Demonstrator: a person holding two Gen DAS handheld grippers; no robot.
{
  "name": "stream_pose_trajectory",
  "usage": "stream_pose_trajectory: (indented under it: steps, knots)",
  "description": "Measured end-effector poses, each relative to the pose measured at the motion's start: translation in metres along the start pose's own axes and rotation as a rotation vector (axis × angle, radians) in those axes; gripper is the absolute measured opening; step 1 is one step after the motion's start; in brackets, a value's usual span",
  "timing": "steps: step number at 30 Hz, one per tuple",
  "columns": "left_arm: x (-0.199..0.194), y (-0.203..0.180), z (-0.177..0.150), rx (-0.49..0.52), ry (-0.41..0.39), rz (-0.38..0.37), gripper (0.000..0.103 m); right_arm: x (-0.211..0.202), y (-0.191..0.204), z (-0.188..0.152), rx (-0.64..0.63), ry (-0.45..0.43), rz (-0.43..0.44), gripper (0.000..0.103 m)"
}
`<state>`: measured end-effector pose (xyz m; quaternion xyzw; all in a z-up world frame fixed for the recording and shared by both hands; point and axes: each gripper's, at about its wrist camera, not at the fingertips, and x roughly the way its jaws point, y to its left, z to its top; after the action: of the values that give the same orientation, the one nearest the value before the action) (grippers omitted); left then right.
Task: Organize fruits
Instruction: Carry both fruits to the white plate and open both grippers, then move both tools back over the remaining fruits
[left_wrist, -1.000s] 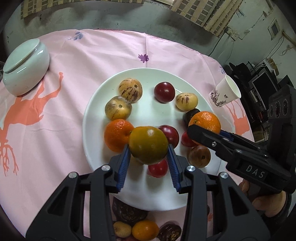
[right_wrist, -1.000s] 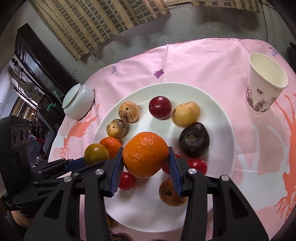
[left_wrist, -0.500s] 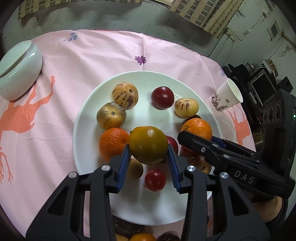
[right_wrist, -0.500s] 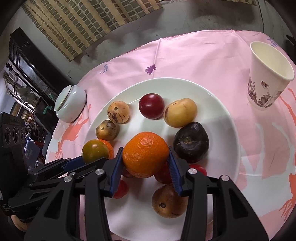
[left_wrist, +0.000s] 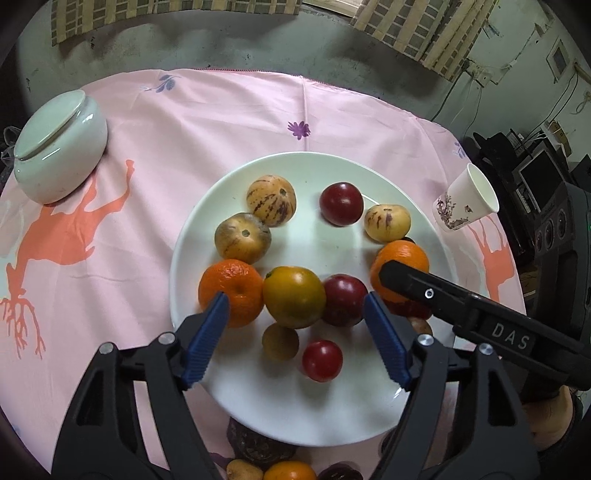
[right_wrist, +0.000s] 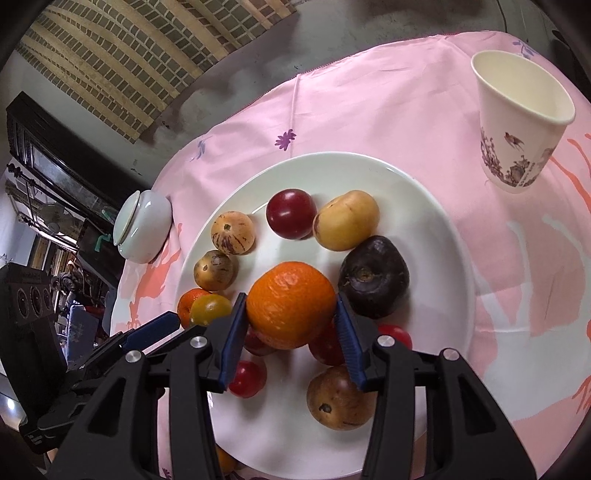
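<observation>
The left hand-held gripper (left_wrist: 295, 321) has its jaws opening, its blue pads (left_wrist: 205, 338) standing clear on either side of a greenish-yellow fruit (left_wrist: 294, 296) that lies between them without touching either pad. That fruit rests on the white plate (left_wrist: 192, 236), pressed against a small orange (left_wrist: 229, 291) on one side and a dark red plum (left_wrist: 344, 300) on the other. Just nearer the camera lie a small brown fruit (left_wrist: 280, 341) and a red cherry-sized fruit (left_wrist: 322, 360).

The right hand-held gripper (right_wrist: 291, 334) holds a large orange (right_wrist: 291, 304) firmly between its two blue pads, above several red fruits on the plate (right_wrist: 424, 206). Beside it sits a dark purple fruit (right_wrist: 373, 277), and just below the right pad a brown round fruit (right_wrist: 338, 398).

Farther out on the plate are two striped pale fruits (left_wrist: 271, 205), a red plum (left_wrist: 340, 203) and a yellowish fruit (left_wrist: 387, 222). The plate stands on a surface covered with a pink cloth (left_wrist: 207, 118). A lidded white jar (left_wrist: 61, 147) sits well apart at one side, and a patterned paper cup (right_wrist: 521, 118) at the other. More fruits lie on the cloth at the plate's near edge, partly hidden.
</observation>
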<state>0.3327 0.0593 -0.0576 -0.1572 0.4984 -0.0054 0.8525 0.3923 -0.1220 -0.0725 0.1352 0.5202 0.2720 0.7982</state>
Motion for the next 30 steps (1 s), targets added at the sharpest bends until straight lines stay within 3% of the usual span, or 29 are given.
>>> stream_pose_trajectory:
  steps: [4, 6, 17, 30]
  knots:
    - [-0.004, 0.001, -0.001, -0.012, 0.005, 0.01, 0.08, -0.008, 0.002, -0.001, 0.002, -0.023, -0.004, 0.053]
    - [-0.008, 0.001, -0.003, -0.011, 0.006, 0.015, 0.08, -0.014, 0.002, -0.003, 0.008, -0.041, -0.009, 0.064]
    - [-0.043, -0.011, -0.021, -0.001, -0.003, 0.016, 0.082, -0.048, 0.012, -0.02, 0.0, -0.052, -0.015, 0.064]
    - [-0.114, -0.031, -0.051, 0.026, -0.059, 0.015, 0.085, -0.113, 0.032, -0.055, -0.016, -0.102, -0.028, 0.065]
